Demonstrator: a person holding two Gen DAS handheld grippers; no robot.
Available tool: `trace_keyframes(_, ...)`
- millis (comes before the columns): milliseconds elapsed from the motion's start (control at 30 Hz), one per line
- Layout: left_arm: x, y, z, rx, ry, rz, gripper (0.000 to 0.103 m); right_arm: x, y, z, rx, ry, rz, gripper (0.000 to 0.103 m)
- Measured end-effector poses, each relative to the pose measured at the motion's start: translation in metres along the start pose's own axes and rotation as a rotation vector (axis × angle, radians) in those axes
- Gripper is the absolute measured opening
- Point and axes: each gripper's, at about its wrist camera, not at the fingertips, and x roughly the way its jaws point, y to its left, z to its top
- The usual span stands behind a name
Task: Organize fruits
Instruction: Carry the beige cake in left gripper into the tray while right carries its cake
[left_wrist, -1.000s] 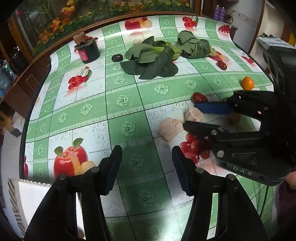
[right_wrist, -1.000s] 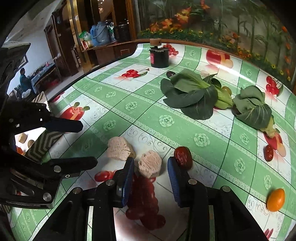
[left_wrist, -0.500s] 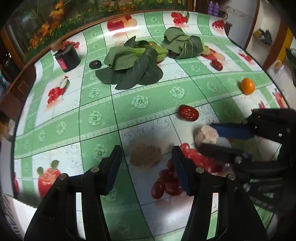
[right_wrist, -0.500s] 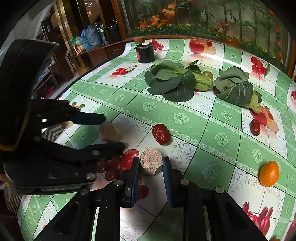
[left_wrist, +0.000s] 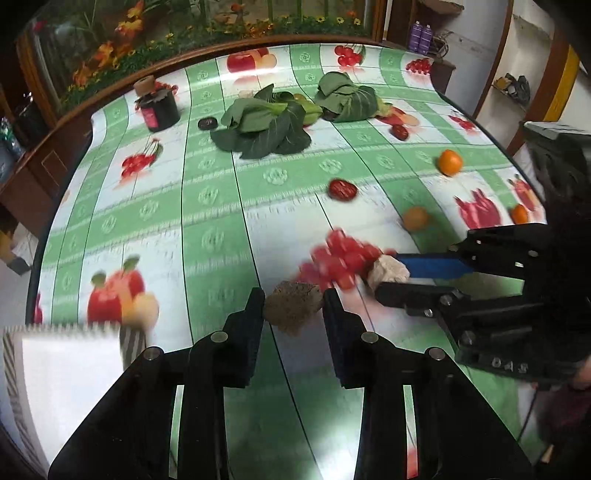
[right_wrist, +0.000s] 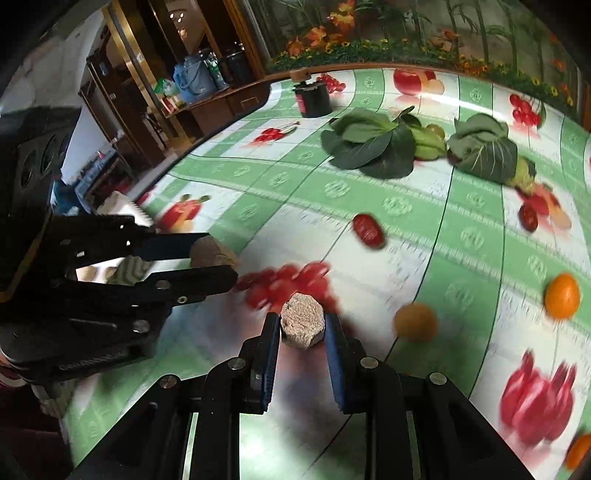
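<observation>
My left gripper (left_wrist: 293, 310) is shut on a brown rough chunk (left_wrist: 291, 308), also seen from the right wrist view (right_wrist: 210, 253). My right gripper (right_wrist: 302, 328) is shut on a pale octagonal chunk (right_wrist: 303, 325), which also shows in the left wrist view (left_wrist: 388, 271). Both are held just above the fruit-print tablecloth. A red date (left_wrist: 342, 189) lies further out, with a second date (left_wrist: 399, 132) near the greens. An orange (left_wrist: 450, 161) sits at the right; another (right_wrist: 414, 320) lies closer in.
Two bunches of leafy greens (left_wrist: 266, 123) (left_wrist: 349, 98) lie at the far side, beside a dark jar (left_wrist: 158, 109) and a dark plum (left_wrist: 207, 123). A white striped box (left_wrist: 59, 369) sits at the near left edge. The table edge curves away on both sides.
Both grippers have closed on their chunks and lifted them back toward the near edge. The white box has come into the left wrist view.
</observation>
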Motion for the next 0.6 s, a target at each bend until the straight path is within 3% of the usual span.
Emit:
trace_keyframes(167,-0.024,-0.002,-0.03,-0.01,0.033,-0.008,0.031,-0.017,0.019,-0.017,0.015,-0.021,0.047,0.024)
trace_keyframes(600,-0.069,0.019,-0.098,-0.044,0.028,0.103,0.031,-0.036,0.081,-0.044,-0.044,-0.016,0.094,0.024)
